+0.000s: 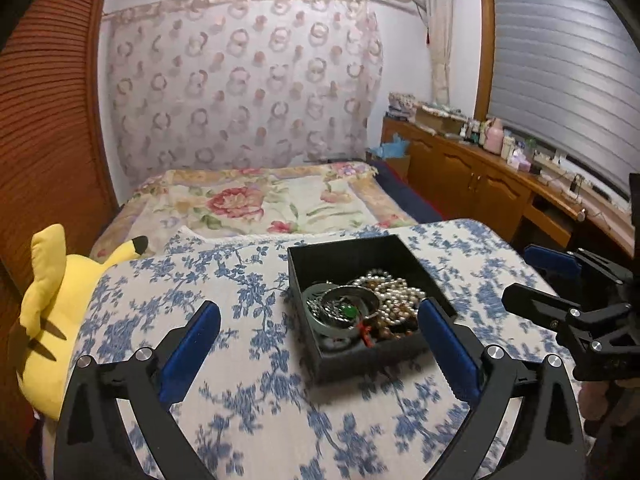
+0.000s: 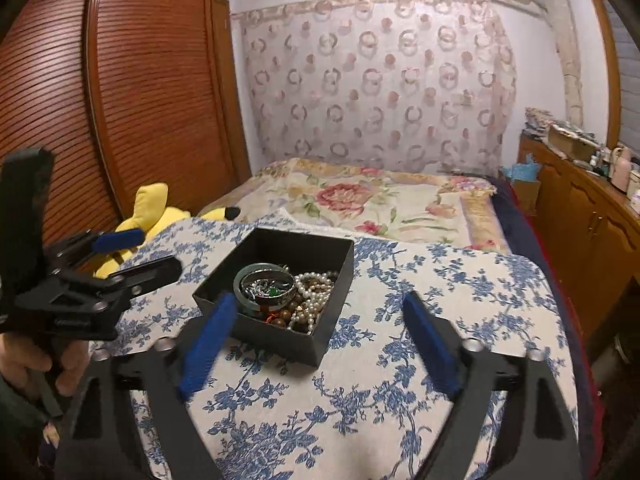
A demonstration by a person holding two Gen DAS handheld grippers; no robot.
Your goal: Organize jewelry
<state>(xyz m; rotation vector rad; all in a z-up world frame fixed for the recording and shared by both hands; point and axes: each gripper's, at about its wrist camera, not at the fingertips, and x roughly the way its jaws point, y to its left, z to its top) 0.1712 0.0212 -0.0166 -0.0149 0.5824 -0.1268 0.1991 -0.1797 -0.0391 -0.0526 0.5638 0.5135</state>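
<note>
A black open box (image 1: 344,258) (image 2: 280,248) stands on a table with a blue-flowered cloth (image 1: 240,360) (image 2: 440,280). In it lie a pearl necklace (image 1: 400,288) (image 2: 316,284), brown wooden beads (image 1: 400,318) (image 2: 296,312) and a round metal bangle (image 1: 316,314) (image 2: 241,284) around chains and a green stone (image 1: 351,312) (image 2: 274,291). My left gripper (image 1: 318,312) (image 2: 156,252) is open near the box's left front, nothing between its blue pads. My right gripper (image 2: 320,300) (image 1: 524,276) is open too, with its left pad over the box's near corner.
A yellow plush toy (image 1: 44,320) (image 2: 160,216) lies off the table's left edge. Behind the table is a bed with a floral cover (image 1: 260,200) (image 2: 380,200). A wooden cabinet (image 1: 480,176) with bottles runs along the right; louvred wardrobe doors (image 2: 140,100) stand left. A hand (image 2: 24,360) holds the left gripper.
</note>
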